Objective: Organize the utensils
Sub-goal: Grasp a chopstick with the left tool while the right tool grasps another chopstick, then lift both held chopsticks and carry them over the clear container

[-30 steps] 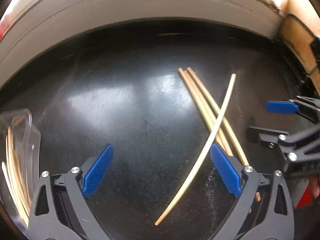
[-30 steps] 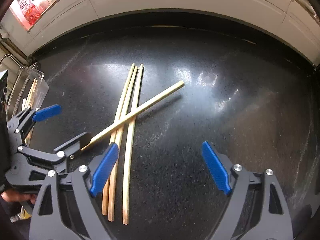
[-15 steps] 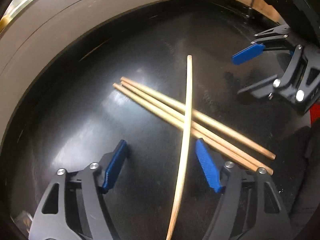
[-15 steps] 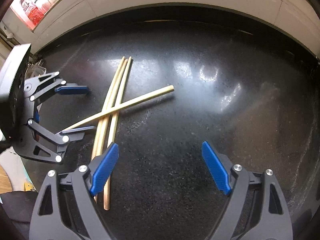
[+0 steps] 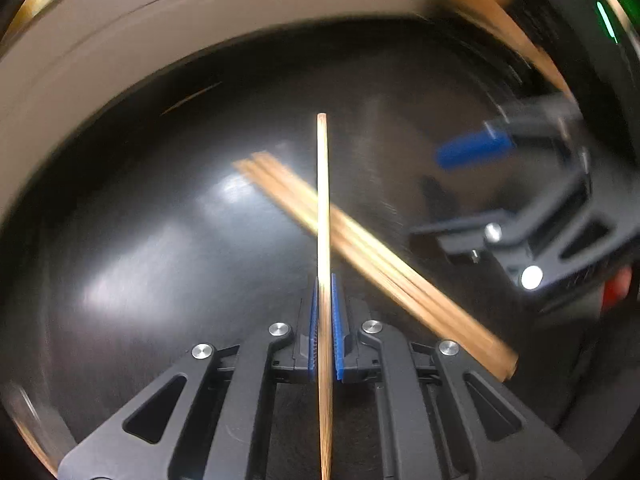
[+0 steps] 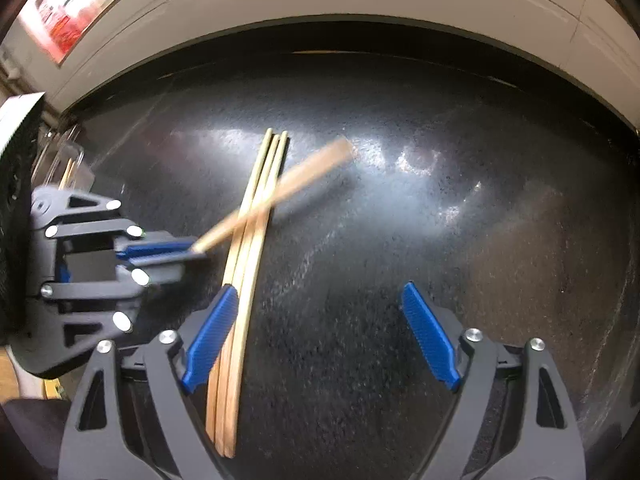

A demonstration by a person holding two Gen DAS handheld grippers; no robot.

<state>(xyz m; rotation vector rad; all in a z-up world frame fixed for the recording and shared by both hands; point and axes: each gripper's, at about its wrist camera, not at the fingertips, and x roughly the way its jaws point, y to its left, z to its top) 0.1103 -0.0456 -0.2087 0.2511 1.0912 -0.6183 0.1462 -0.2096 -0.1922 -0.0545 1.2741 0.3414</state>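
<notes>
Held chopstick is motion-blurred in right wrist view. Three chopsticks smear in left view; clear container mostly cut off.

Black linkage jaws, ribbed blue pads

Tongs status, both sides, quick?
Left tongs: just closed, shut on the single chopstick.
Right tongs: open, holding nothing, over the three chopsticks.

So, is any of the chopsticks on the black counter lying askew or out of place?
Yes. One chopstick lies crosswise over the three chopsticks that lie side by side on the counter. The left tool is shut on its end. The right tool hangs open, holding nothing. Nothing looks broken.
</notes>
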